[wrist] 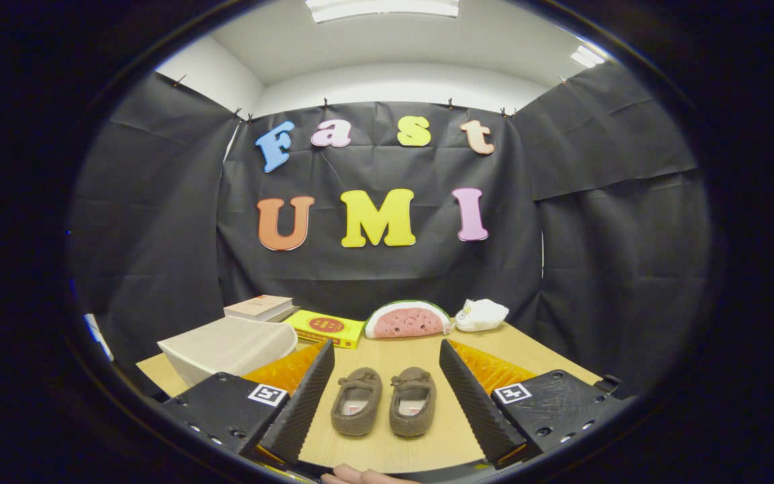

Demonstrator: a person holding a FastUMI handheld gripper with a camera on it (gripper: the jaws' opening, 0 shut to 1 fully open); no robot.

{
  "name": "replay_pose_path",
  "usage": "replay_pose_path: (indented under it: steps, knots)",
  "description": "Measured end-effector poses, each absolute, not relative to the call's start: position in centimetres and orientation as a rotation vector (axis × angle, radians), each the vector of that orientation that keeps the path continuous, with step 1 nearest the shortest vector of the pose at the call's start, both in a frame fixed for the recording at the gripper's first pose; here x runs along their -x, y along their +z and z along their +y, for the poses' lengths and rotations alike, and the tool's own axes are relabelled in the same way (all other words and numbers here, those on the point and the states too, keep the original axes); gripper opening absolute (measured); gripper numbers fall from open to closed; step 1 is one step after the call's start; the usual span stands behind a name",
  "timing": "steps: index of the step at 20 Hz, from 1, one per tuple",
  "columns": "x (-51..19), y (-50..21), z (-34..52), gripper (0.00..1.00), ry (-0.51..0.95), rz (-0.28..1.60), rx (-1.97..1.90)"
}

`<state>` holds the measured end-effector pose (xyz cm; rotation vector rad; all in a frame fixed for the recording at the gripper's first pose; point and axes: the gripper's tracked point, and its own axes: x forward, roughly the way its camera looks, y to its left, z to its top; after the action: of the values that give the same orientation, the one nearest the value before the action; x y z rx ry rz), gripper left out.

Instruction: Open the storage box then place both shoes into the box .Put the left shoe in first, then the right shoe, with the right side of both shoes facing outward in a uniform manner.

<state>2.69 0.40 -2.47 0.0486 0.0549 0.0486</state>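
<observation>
Black cloth walls enclose a wooden table (427,440); two brown shoes (384,401) lie side by side on it, between the fingers of the gripper (381,396), whose jaws stand wide and hold nothing; the pale storage box (229,348) sits beyond the left finger; farther back lie two books (293,317), one watermelon plush (408,319), one white plush (482,314).

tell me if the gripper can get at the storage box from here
Probably yes: the gripper is open and holds nothing, and the closed storage box sits just beyond its left finger, with nothing between them on the table.
</observation>
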Motion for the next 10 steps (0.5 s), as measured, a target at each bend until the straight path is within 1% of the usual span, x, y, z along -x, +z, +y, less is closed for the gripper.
replay_pose_path:
  steps: [7, 10]
  knots:
    - [-6.7, -3.8, 4.3, 0.96, 0.163, 0.124, -0.106]
    - [-9.1, -5.2, 6.3, 0.95, 0.230, 0.195, -0.169]
